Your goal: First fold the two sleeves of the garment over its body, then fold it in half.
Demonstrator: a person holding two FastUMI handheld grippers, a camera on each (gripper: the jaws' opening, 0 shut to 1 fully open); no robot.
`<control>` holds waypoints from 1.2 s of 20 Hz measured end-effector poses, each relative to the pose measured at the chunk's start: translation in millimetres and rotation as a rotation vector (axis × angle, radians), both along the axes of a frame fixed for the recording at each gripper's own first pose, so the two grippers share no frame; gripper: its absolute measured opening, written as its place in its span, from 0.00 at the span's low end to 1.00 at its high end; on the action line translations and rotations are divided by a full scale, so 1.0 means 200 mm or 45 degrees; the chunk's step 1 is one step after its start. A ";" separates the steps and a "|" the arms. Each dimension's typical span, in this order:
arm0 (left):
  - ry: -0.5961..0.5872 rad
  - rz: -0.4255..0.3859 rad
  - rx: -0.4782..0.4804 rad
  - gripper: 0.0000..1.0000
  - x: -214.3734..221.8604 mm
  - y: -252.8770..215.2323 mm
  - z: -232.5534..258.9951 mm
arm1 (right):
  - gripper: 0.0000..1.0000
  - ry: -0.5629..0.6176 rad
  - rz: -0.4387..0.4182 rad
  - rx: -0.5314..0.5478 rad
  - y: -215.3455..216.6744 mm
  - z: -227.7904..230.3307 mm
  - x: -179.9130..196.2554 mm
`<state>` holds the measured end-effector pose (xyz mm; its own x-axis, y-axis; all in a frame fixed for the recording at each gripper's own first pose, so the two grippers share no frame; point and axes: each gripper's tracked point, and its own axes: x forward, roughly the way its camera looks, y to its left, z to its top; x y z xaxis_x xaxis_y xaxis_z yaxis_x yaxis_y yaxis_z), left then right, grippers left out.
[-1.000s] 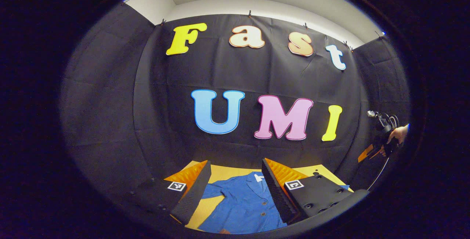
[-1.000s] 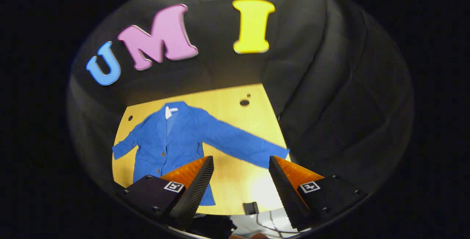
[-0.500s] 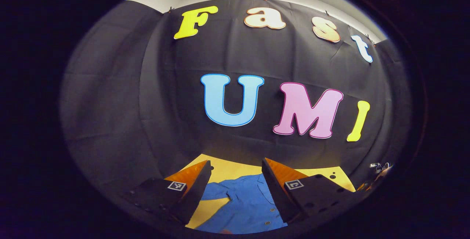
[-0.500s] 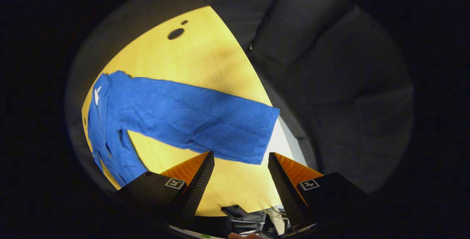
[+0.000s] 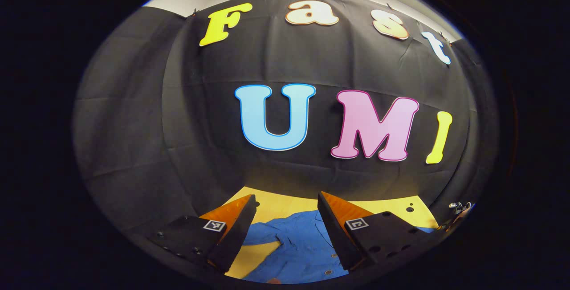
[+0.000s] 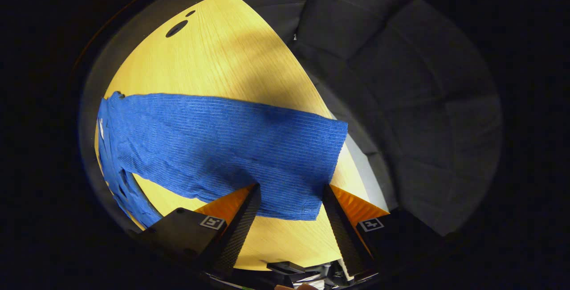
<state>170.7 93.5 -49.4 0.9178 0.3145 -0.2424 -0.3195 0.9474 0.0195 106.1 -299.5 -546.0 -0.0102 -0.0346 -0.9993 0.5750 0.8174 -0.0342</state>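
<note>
Both my grippers, left gripper (image 5: 285, 227) and right gripper (image 6: 289, 223), are wide open, holding nothing. I see the blue jacket (image 6: 213, 152) flat on the yellow table (image 6: 213, 58). Black cloth wall (image 5: 133, 116) stands behind.

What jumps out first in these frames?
The bright blue ribbed-knit jacket sleeve stretched flat across the yellow wooden table, its cuff end just ahead of the open right claw. In the left gripper view, the open left claw hangs above the buttoned jacket body.
</note>
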 end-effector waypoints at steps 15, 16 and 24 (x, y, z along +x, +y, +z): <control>0.026 0.121 0.003 0.80 -0.44 0.57 0.00 | 0.05 -0.416 0.080 -0.149 0.33 0.52 0.32; 0.026 0.123 0.010 0.80 -0.48 0.60 0.00 | 0.05 -0.482 0.128 -0.167 0.39 0.64 0.40; -0.019 0.125 -0.014 0.80 -0.64 0.64 0.01 | 0.05 -0.806 0.556 -0.169 1.02 1.44 0.70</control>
